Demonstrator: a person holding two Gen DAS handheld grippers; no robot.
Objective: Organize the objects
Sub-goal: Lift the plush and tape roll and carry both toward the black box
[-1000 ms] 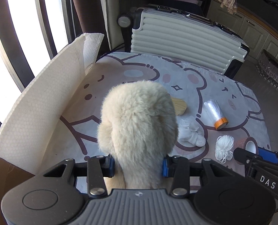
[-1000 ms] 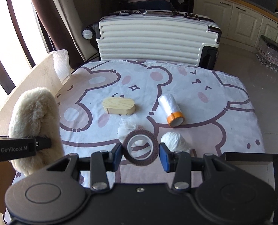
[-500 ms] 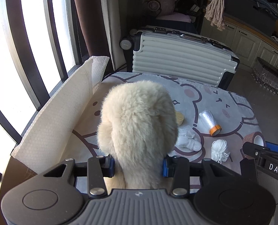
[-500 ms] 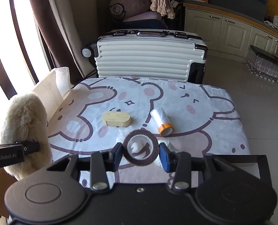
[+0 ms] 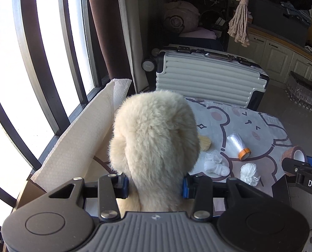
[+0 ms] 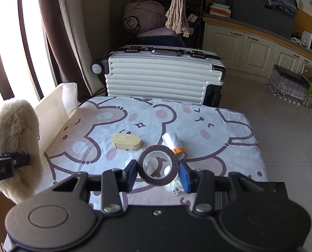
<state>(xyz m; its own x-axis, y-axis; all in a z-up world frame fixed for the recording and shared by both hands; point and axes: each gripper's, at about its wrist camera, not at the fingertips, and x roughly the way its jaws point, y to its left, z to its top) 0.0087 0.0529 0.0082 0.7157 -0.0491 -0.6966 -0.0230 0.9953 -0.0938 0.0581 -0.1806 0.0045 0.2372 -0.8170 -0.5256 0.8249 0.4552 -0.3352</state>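
Tally: two grippers (each clamped on something), one fluffy cream plush (image 5: 153, 145), one brown tape roll (image 6: 158, 164), one wooden block (image 6: 126, 141), one orange-capped plastic roll (image 6: 173, 142), one string ball (image 5: 249, 174), one white cloth bundle (image 5: 215, 164), one suitcase (image 6: 164, 76).

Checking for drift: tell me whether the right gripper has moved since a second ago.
Yes. The right gripper, shut on the brown tape roll, has risen and drawn back: the white suitcase sits lower and smaller.

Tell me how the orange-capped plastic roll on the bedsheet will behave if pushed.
The plastic roll lies on its side, so it would probably roll, likely curving since it looks tapered toward the orange cap. Its thin film looks light and crushable. The soft bedsheet may slow it.
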